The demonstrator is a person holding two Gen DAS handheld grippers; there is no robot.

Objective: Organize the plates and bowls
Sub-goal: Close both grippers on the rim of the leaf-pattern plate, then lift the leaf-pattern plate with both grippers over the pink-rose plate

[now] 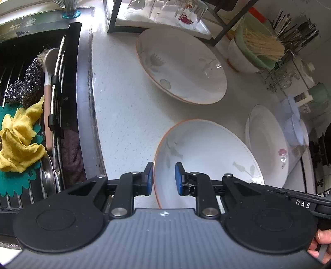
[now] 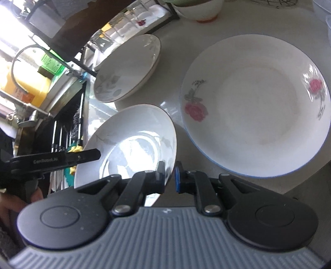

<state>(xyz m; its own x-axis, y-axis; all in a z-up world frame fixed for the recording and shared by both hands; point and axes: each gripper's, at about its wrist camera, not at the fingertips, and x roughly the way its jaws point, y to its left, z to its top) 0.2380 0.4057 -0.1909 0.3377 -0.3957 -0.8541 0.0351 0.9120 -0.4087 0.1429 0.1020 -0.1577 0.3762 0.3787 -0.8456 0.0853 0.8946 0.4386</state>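
Note:
A white plate with grey leaves and an orange edge (image 1: 209,151) (image 2: 132,144) lies nearest on the counter. My left gripper (image 1: 164,178) is shut on its near left rim, blue pads on either side of the edge. My right gripper (image 2: 170,175) is shut on the opposite rim of the same plate. One finger (image 2: 82,157) of the left gripper shows at the plate's left side in the right wrist view. A matching leaf plate (image 1: 182,66) (image 2: 128,68) sits farther back. A white plate with pink roses (image 1: 266,144) (image 2: 254,105) lies to the right.
A sink (image 1: 41,103) with a yellow cloth (image 1: 18,142), steel scourers and a brush lies on the left. A black rack of upturned glasses (image 1: 165,12) stands behind the plates. Stacked bowls holding a straw brush (image 1: 250,55) and a clear plastic container (image 1: 293,124) are on the right.

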